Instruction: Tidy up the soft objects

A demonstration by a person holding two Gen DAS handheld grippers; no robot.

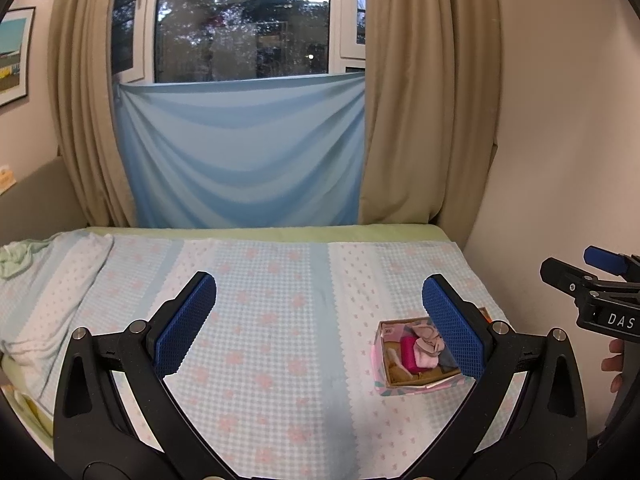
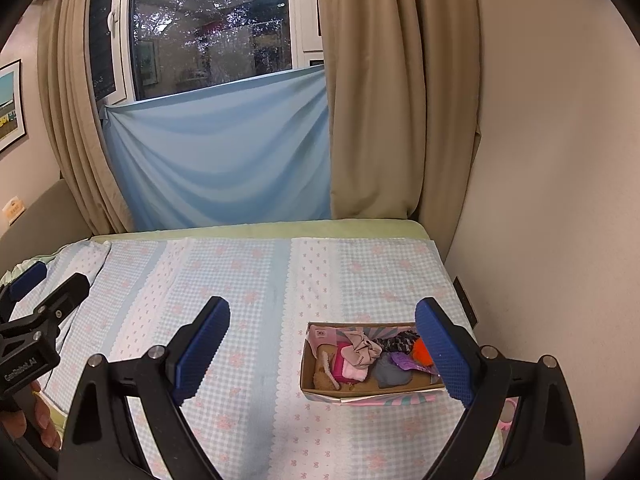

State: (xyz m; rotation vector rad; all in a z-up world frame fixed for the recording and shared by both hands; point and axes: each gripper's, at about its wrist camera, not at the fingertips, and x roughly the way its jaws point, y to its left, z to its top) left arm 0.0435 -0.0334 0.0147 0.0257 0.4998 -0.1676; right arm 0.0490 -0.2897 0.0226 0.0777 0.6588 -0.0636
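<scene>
I hold both tongs spread wide and empty above the bed (image 2: 248,280): left tongs (image 1: 319,322), right tongs (image 2: 322,354). The cardboard box (image 2: 320,394) of soft clothes (image 2: 362,350) sits on the bedspread just behind my right tongs' right pad (image 2: 444,356), well right of the left tongs' gap.

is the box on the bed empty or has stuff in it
Not empty. The open-topped box holds a jumble of soft items: a pink folded cloth, a grey piece, something orange.
</scene>
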